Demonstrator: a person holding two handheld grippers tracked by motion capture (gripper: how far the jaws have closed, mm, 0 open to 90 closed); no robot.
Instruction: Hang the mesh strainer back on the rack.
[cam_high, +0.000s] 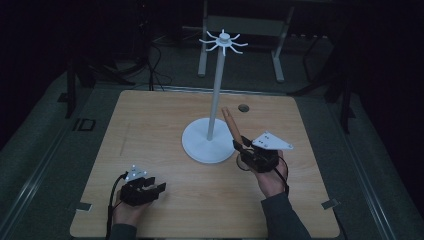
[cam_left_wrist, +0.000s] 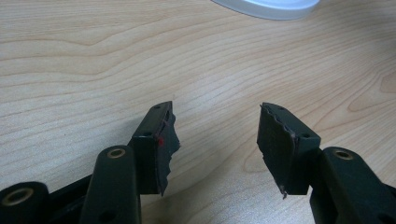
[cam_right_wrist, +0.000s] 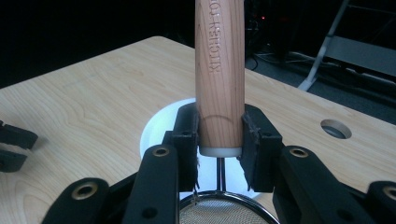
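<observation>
1. Left gripper (cam_high: 150, 187), nearest the person, rests low over the bench (cam_high: 150, 130) at its near-left part. In the left gripper view the jaws stand apart with nothing but bare wood grain between them. It is well apart from the work, so it cannot steady anything if the load slips.

2. Right gripper (cam_right_wrist: 219, 144) has its jaws clamped on the wooden handle (cam_right_wrist: 220, 70) of a small mesh strainer (cam_right_wrist: 224, 210). The clamp sits at the handle's lower end, just above the white ferrule, and the handle rises away from the jaws, tilted toward the stand. The mesh bowl hangs below the jaws. Risk: a round, smooth handle held by two narrow pads may swivel or slide, dropping the strainer onto the bench.

3. Stand base (cam_high: 209, 141), a white disc, lies just beside the right gripper. Risk: a sideways nudge from gripper or strainer could shift or tip the stand, which appears top-heavy.

4. Stand pole (cam_high: 216, 90) rises close to the handle tip. Risk: the handle could strike the pole on the way up.

5. Hook crown (cam_high: 223, 42), a ring of short white prongs at the top. Whether the handle's far end has a hanging loop cannot be told; without one, the strainer would likely not stay on a prong.
</observation>
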